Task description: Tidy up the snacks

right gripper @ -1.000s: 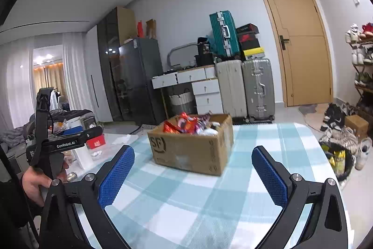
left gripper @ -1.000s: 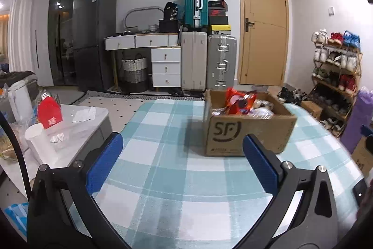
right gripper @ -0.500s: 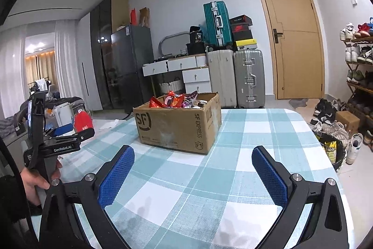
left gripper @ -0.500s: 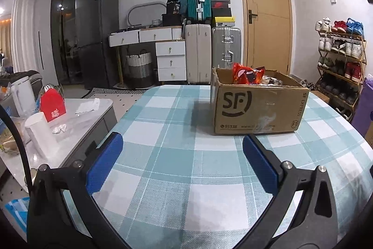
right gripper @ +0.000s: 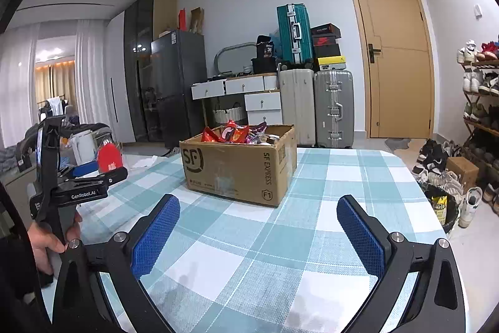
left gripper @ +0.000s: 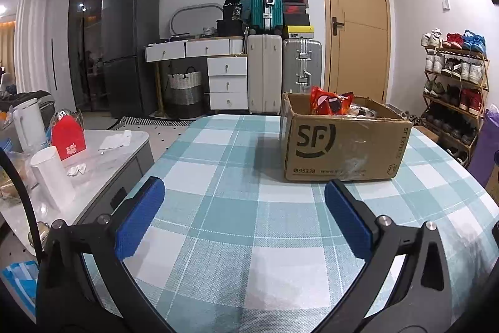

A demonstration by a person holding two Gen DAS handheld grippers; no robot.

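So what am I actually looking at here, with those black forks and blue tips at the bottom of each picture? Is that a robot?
No robot arm here: a person holds a hand-held gripper in each hand, each with a wide-angle camera looking forward along its two fingers. One picture comes from the left gripper, the other from the right gripper. The blue bits are finger pads. Both grippers are open and hold nothing. In the right camera's picture you also see the person's left hand gripping the other tool. Ahead, on a table with a checked cloth, stands an open cardboard box filled with snack packets, waiting to be sorted.
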